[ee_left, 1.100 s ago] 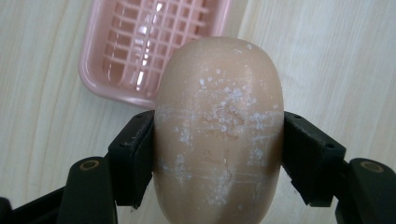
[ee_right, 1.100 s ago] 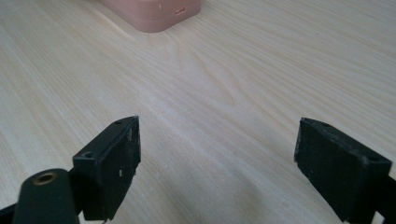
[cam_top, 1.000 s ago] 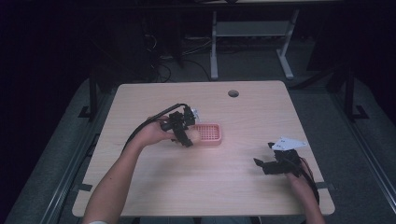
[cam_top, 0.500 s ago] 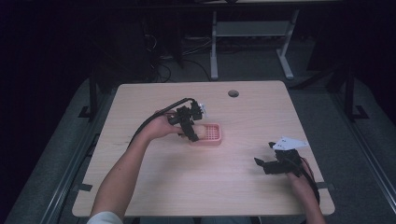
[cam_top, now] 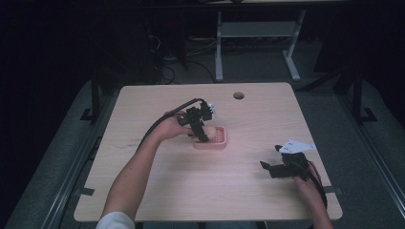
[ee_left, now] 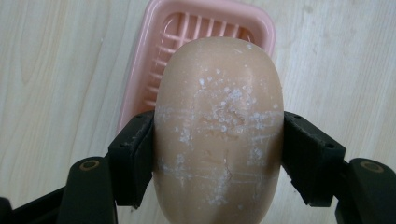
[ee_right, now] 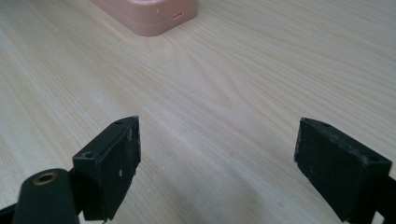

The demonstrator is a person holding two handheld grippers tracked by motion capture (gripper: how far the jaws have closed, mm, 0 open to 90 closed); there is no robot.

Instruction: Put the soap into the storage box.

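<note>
In the high view, the person's left forearm reached forward and to the right across the pale wooden table (cam_top: 157, 191). The left hand held the left gripper (cam_top: 201, 135) tilted downward, with its tips over the left part of the pink ribbed plastic soap dish (cam_top: 216, 142). One oval beige bar of soap (cam_top: 208, 132) sat between the tips, just above the dish. The right hand lay low near the table's right front corner. It held the right gripper (cam_top: 264, 166), which pointed left toward the dish and was well apart from it. There were two grippers, one dish and one bar.

In the left gripper view, the two black jaws pressed on both sides of the bar of soap (ee_left: 218, 126), so the left gripper (ee_left: 218, 156) was clamped on it. The bar had white scratches and specks on its surface. The soap dish (ee_left: 154, 70) lay beyond the fingers (ee_left: 133, 158), partly covered by the bar. I could not tell whether the bar touched the dish.

In the right gripper view, the right gripper (ee_right: 217, 154) had its two jaws wide apart, and between the fingers (ee_right: 119, 158) there was only bare table (ee_right: 224, 102). One corner of the pink dish (ee_right: 149, 14) stood far ahead of the left finger, on the wood.
</note>
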